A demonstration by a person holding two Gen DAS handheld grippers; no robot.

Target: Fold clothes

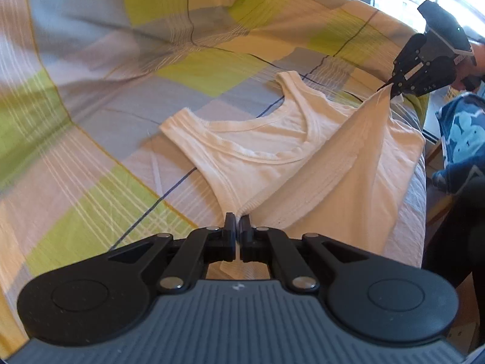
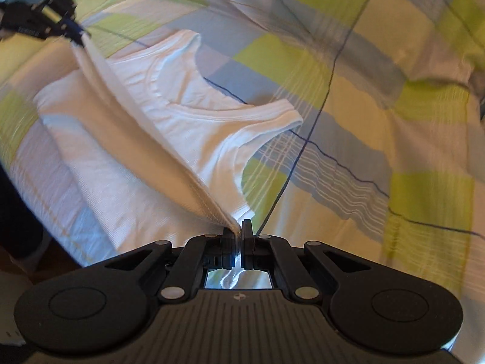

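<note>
1. A white tank top (image 1: 266,151) lies on a bed covered with a checked sheet (image 1: 91,121) in grey, lime and peach. Its straps and neckline point toward the middle of the bed, and its body sits near the bed's edge.
2. The left hand-held gripper (image 1: 237,223) has its jaws pressed together on one corner of the shirt's hem. The right hand-held gripper (image 1: 391,86) pinches the other corner; in its own view its jaws are likewise clamped on a bunched bit of white cloth.
3. The hem between the two grips is lifted off the bed and pulled into a taut ridge across the shirt, while the chest and straps lie flat on the sheet.
4. The step in hand looks like a bottom-to-top fold, carrying the hem over toward the neckline.
5. To do it well, I would keep both grips level and equally tensioned so the edge stays straight.
6. Move the two corners together and at one pace; if one side leads, the fold will skew.
7. Lay the hem down square to the straps before letting go, and avoid dragging the lower layer, which could wrinkle or slide on the sheet.
</note>
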